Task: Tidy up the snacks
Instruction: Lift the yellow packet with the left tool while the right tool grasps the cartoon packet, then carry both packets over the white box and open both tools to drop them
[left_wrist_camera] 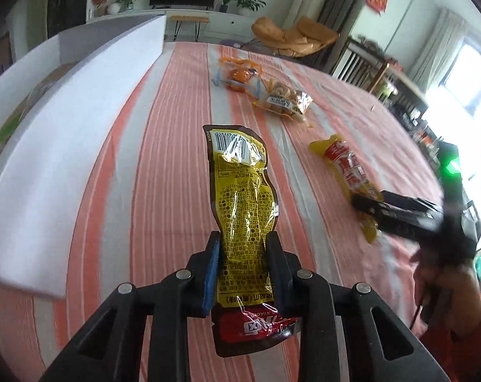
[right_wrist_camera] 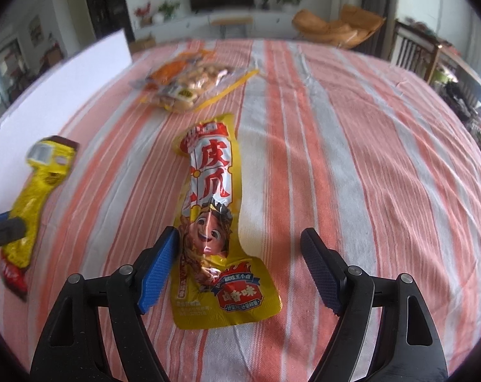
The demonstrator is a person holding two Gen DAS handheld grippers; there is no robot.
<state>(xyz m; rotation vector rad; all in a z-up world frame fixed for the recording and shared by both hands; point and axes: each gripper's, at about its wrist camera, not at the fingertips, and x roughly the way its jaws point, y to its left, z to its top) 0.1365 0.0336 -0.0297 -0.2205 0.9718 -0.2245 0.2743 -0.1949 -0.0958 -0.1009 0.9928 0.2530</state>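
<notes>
Right, your left gripper [left_wrist_camera: 243, 251] was clamped on the long yellow foil snack pouch [left_wrist_camera: 240, 203], barcode end up, dark red band at the bottom, lifted clear of the pink-and-white striped cloth [left_wrist_camera: 164, 146]. Your right gripper [right_wrist_camera: 240, 254] stood wide, unclosed, over a second yellow pouch with a cartoon face and red lettering [right_wrist_camera: 212, 210], flat on the cloth, blue pad [right_wrist_camera: 159, 264] just beside its edge. Two clear bags of snacks [right_wrist_camera: 189, 82] lay further back.

We are reading "皮爪" and "卤香味" on the yellow snack pouch [right_wrist_camera: 215, 222]; the held pouch [left_wrist_camera: 243, 210] is showing a barcode.
</notes>
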